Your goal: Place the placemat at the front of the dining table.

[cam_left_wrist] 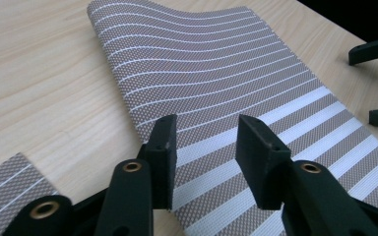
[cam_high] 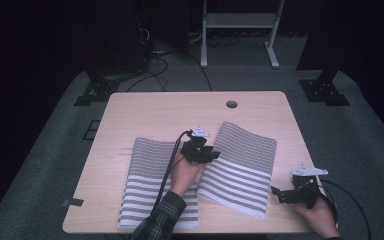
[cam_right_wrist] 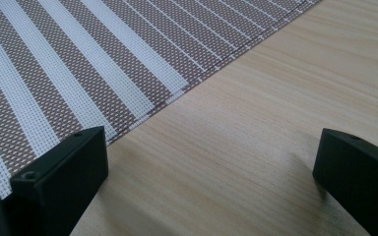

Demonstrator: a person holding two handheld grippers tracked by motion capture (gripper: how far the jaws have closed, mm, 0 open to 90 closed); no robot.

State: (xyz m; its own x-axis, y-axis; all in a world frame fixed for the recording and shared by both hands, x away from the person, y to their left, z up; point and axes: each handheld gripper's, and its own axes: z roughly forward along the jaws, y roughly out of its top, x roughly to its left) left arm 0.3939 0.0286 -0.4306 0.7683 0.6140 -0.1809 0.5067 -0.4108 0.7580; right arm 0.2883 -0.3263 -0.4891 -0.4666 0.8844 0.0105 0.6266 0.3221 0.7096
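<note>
Striped placemat [cam_high: 240, 167] lying on table [cam_high: 145, 107], right of centre, long axis running away from person, far end bowing up. Left hand-held gripper [cam_high: 206, 150] hovering at its left edge, jaws partly spread, nothing between them; mat edge lying just ahead, below tips. Right hand-held gripper [cam_high: 278, 194] resting near mat's right near corner, jaws spread wide, pinching nothing. Left being nearer. Second placemat [cam_high: 145, 185] lying flat further left.

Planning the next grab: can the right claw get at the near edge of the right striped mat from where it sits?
Probably yes. The right claw is open beside the right striped mat, with only bare table between them.
</note>
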